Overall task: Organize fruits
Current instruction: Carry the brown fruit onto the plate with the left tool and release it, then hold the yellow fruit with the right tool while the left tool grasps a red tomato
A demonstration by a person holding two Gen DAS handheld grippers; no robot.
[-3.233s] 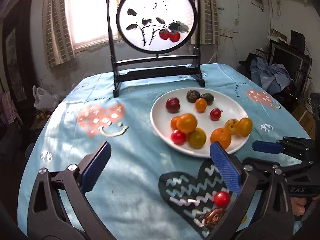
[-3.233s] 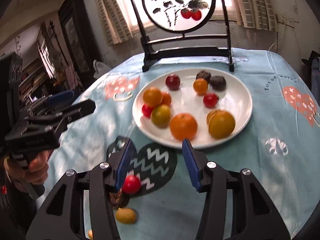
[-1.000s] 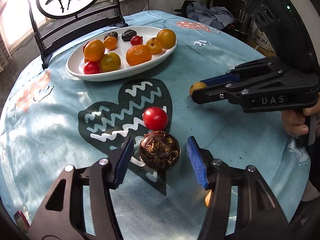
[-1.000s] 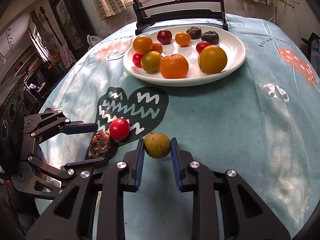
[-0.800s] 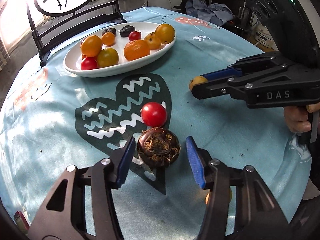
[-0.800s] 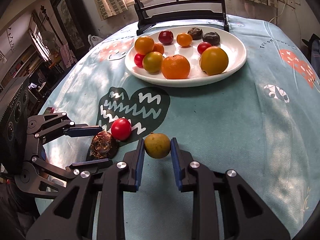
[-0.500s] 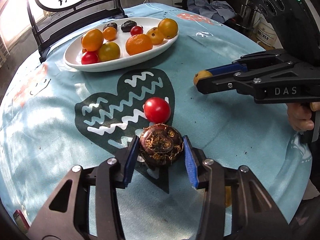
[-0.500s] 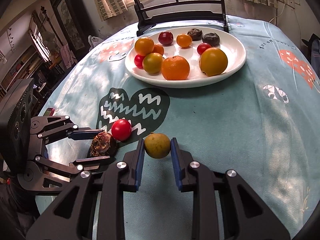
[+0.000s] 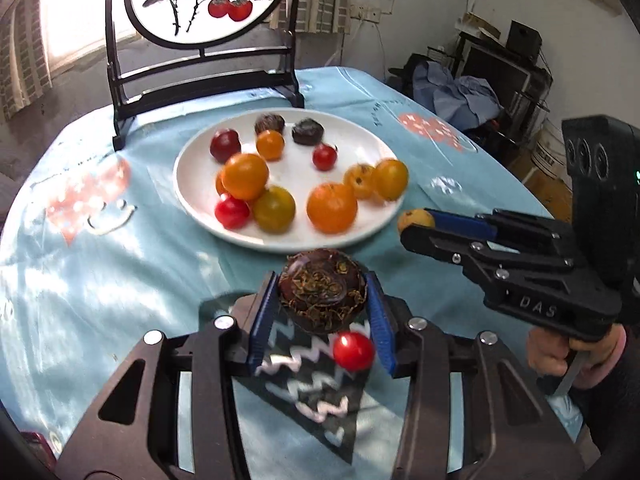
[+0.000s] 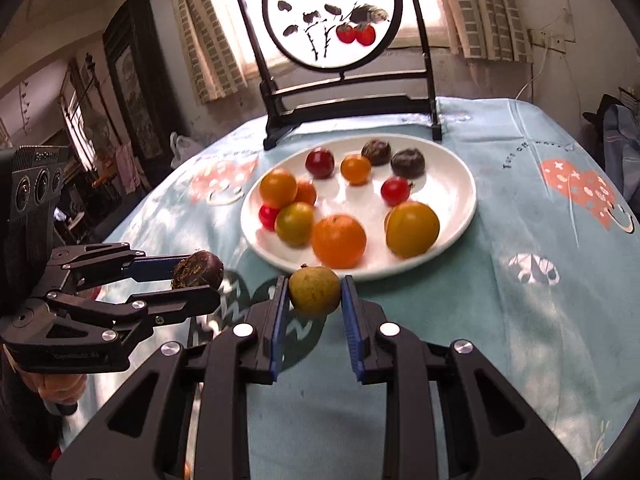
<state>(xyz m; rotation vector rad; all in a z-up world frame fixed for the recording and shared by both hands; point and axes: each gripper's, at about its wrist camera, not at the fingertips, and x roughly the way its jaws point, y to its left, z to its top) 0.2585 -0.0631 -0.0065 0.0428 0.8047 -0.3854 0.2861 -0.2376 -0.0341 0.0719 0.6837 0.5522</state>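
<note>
2 fruits are now lifted off the tablecloth (image 9: 120,264): left gripper (image 9: 322,314) clamped on the dark fruit (image 9: 322,290), right gripper (image 10: 314,312) on the yellow fruit (image 10: 315,290), ready for the plate (image 9: 192,196)

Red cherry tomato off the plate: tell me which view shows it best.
The left wrist view: the red cherry tomato lies in plain sight on the dark heart print, below the left gripper. The right wrist view does not show it.
</note>
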